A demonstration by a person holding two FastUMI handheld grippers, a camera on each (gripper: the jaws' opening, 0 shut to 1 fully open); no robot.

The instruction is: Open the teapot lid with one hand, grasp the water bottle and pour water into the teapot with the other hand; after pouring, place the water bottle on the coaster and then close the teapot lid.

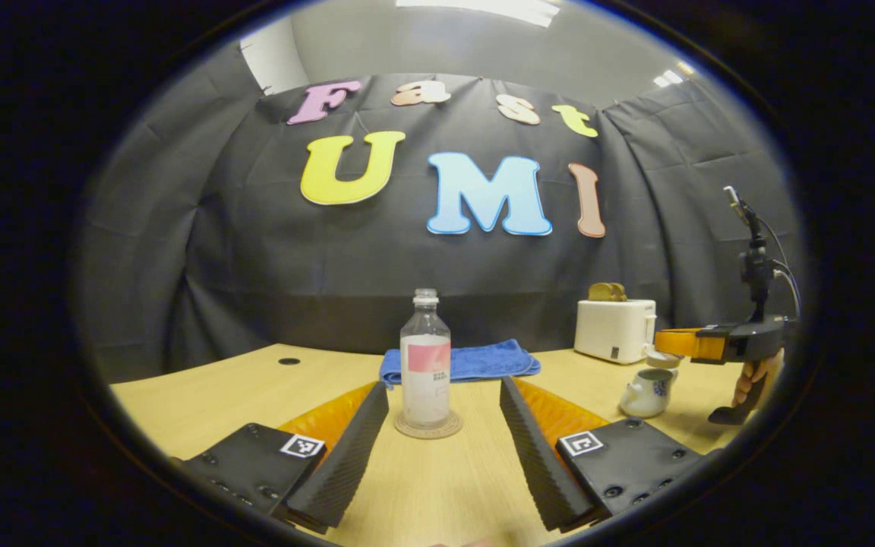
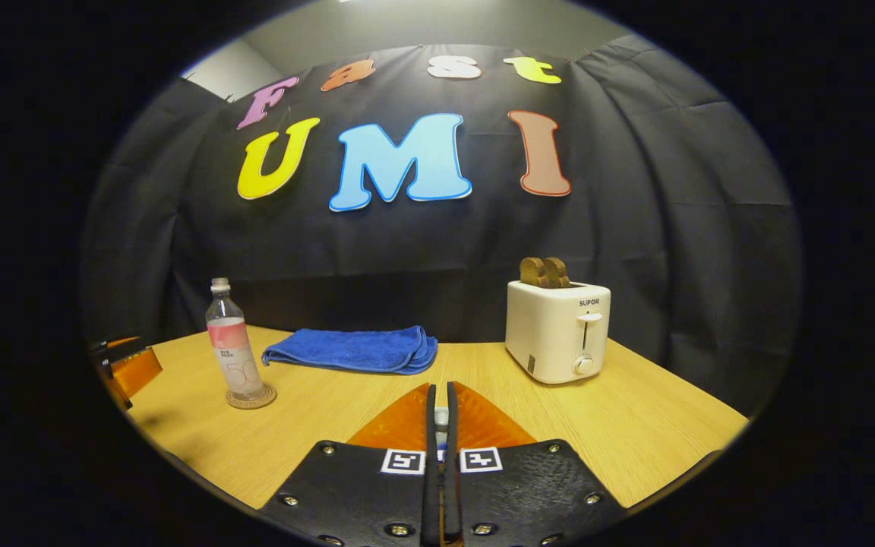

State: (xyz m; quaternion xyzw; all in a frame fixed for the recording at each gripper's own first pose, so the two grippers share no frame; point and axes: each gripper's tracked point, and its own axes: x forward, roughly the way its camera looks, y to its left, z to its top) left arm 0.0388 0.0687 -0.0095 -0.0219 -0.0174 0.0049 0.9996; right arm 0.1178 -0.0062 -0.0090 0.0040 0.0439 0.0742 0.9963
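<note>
Two grippers are on record over a light wooden table (image 1: pixel 453 486). Left gripper (image 1: pixel 443 448): fingers spread wide, nothing between them touching either finger; it sits low over the table and faces the water bottle (image 1: pixel 425 361) squarely. The water bottle stands upright on a round coaster (image 1: pixel 428 427), just beyond the fingertips and apart from them; it is clear, uncapped at the neck, with a pink-and-white label. In the right gripper view the same bottle (image 2: pixel 233 346) and coaster (image 2: pixel 251 397) appear at the left of the table, near an edge of the left gripper (image 2: pixel 126 368). Right gripper (image 2: pixel 441 414): fingers drawn together with only a narrow slit between them, and a small pale object sits in that slit; whether both fingers press on it cannot be told from that view. In the left gripper view the right gripper (image 1: pixel 673 343) is seen at the far right, held by a hand (image 1: pixel 753 376), with its fingertips directly above the teapot (image 1: pixel 646 389) and a pale lid (image 1: pixel 661 357) at those tips, just above the pot's mouth. The teapot is white with blue markings and stands on the table in front of the toaster. A folded blue towel (image 1: pixel 475 361) lies behind the bottle. A white toaster (image 2: pixel 557 330) with two brown slices (image 2: pixel 544 272) in its slots stands at the right rear of the table.
</note>
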